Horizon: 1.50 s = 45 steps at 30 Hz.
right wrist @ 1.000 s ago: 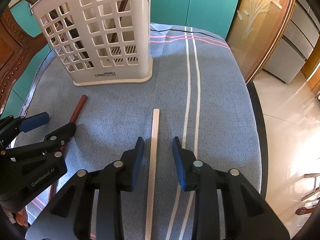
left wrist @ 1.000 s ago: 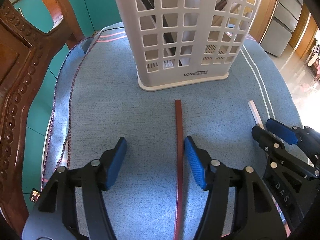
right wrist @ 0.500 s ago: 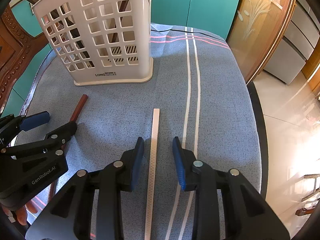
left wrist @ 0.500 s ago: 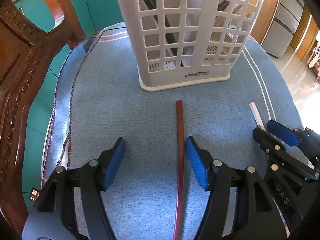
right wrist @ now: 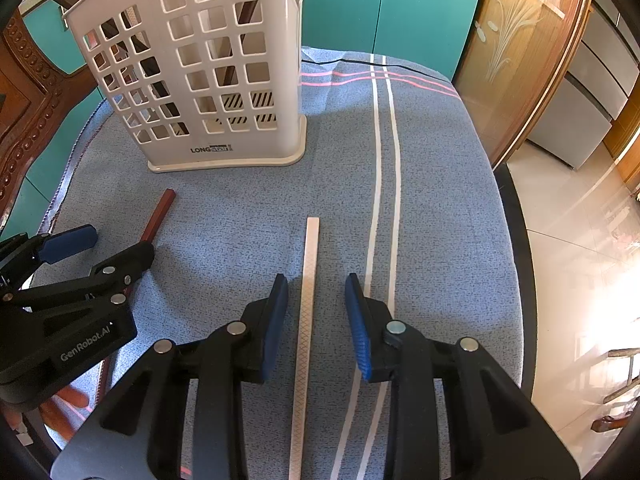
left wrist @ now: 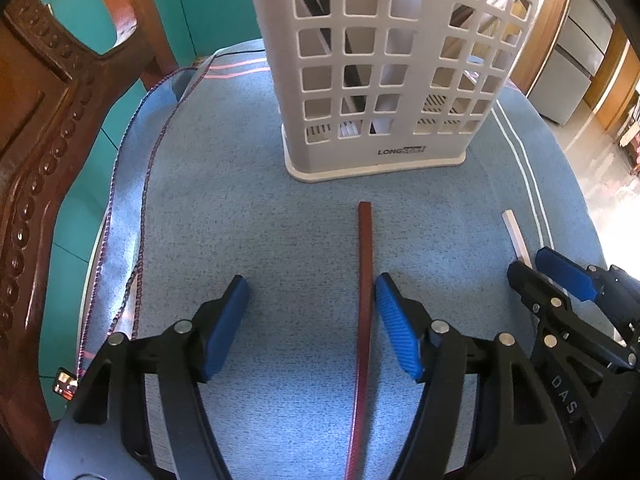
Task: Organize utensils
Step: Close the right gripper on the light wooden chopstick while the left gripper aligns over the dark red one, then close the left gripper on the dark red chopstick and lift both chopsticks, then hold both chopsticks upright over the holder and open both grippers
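A blue cloth-covered table (right wrist: 440,200) carries a white basket (right wrist: 224,120), a red-brown stick (left wrist: 365,280) and a white stick (right wrist: 308,300)

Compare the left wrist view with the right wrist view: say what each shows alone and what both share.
Only the left wrist view: the cloth's braided edge running along the carved wooden chair.

Only the right wrist view: the teal cabinet doors, the etched glass door, and the pink stripes crossing the white ones.

Both: the white basket, the red chopstick between the opening left gripper, and the white chopstick between the right gripper, untouched.
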Each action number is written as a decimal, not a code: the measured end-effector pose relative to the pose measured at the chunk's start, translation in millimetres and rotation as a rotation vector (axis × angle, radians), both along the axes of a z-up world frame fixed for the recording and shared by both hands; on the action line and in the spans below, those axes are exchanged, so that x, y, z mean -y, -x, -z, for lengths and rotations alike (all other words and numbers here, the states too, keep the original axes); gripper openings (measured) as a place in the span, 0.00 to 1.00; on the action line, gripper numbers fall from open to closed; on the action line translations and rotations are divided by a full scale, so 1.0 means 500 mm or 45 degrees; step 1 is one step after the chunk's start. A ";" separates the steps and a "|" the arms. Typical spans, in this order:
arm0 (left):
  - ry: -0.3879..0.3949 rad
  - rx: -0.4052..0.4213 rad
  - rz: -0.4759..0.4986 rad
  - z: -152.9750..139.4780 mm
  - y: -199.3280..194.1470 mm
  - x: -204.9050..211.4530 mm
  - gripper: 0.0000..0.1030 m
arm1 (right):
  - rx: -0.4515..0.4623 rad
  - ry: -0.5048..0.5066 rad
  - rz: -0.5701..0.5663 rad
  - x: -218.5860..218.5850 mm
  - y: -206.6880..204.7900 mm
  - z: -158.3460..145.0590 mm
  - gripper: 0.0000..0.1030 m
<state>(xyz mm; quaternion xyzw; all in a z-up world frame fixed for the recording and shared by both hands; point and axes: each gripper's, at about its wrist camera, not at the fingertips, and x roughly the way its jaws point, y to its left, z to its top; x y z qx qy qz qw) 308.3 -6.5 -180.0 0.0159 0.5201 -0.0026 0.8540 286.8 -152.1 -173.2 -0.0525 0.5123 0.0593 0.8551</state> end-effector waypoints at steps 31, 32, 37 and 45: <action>0.295 0.537 0.136 -0.360 0.181 -0.053 0.07 | 0.320 -0.464 -0.037 0.090 0.110 -0.269 0.06; 0.297 0.567 0.134 -0.381 0.180 -0.053 0.07 | 0.353 -0.485 -0.038 0.096 0.120 -0.292 0.06; 0.282 0.794 0.102 -0.538 0.167 -0.075 0.06 | 0.530 -0.584 -0.063 0.113 0.125 -0.422 0.06; 0.278 1.047 -0.101 -0.647 0.050 -0.107 0.07 | 0.960 -0.623 0.032 0.104 0.050 -0.616 0.06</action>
